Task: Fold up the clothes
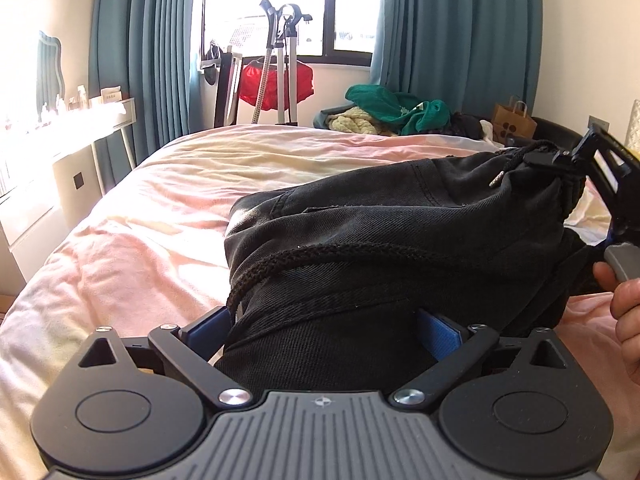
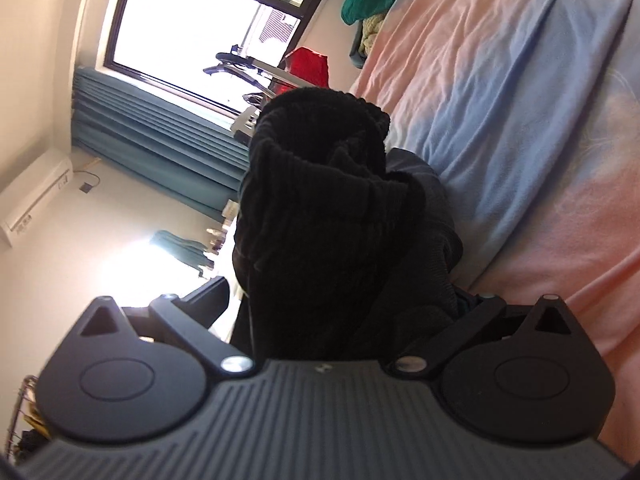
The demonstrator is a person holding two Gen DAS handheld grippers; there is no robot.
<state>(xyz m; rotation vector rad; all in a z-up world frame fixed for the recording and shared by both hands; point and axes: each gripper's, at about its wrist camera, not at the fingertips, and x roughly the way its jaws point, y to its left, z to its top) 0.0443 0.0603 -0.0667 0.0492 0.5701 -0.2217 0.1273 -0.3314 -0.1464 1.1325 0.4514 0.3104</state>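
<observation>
No words or brand names are showing clearly enough to read; the brown paper bag with handles (image 1: 513, 120) at the far side of the bed is showing only dark round marks, and the white print on the green piece of clothing (image 1: 394, 106) is too small to make out. The left gripper (image 1: 324, 330) is reaching forward low over the bed, and its blue finger pads (image 1: 440, 334) are squeezing a bunch of the black denim trousers with a black cord (image 1: 392, 232) between them. The right gripper (image 1: 560, 162) is coming in from the right side, tilted, and it is pinching the gathered waist end of the same trousers near the metal-tipped cord end. A bare hand (image 1: 628, 308) is holding that gripper's grey handle at the right edge. In the right wrist view the camera is turned sideways, and the ribbed black cloth is filling the gap between the right gripper's fingers. The trousers are bunched up and stretching between the two grippers, over the wrinkly pink and pale yellow bed sheet (image 1: 160, 208). A red bag (image 1: 276, 82) is hanging on a metal stand by the window with long teal curtains (image 1: 460, 32).
</observation>
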